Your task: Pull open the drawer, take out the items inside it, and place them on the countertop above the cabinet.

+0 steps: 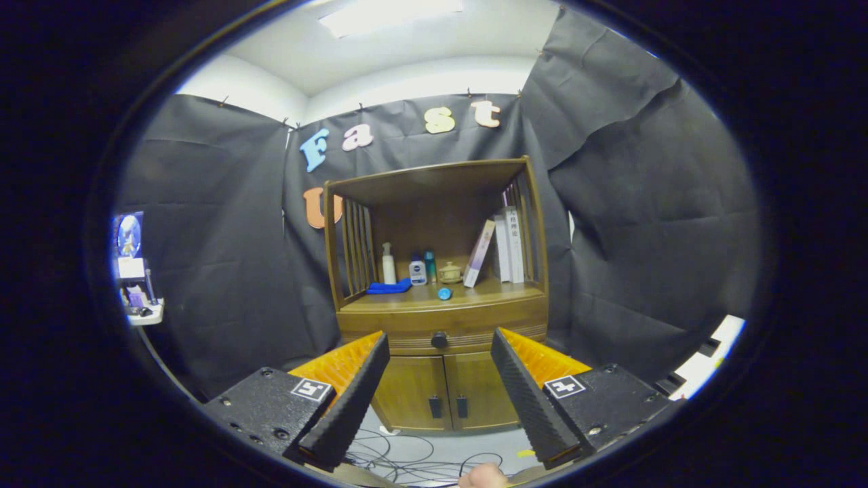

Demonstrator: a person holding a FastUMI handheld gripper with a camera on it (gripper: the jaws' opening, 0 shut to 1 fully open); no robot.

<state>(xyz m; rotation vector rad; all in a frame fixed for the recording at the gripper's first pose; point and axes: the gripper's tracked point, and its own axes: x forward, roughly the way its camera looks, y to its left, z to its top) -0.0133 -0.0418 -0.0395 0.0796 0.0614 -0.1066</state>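
A wooden cabinet (441,318) stands against the cloth wall, some way beyond my fingers. Its drawer (468,331) is closed, with a dark round knob (439,339) at its middle, showing in the gap between my fingertips. The countertop (495,293) above the drawer carries a blue cloth (388,287), a white pump bottle (388,264), a small white-and-blue jar (418,270), a teal bottle (430,266), a small clay pot (449,273), a small blue round thing (444,293) and leaning books (502,251). My gripper (439,342) is open and holds nothing.
Two lower doors (444,396) with dark handles sit under the drawer. Cables (407,457) lie on the floor in front of the cabinet. A small white shelf with gadgets (135,285) hangs at the far left. A fingertip (483,476) shows below the fingers.
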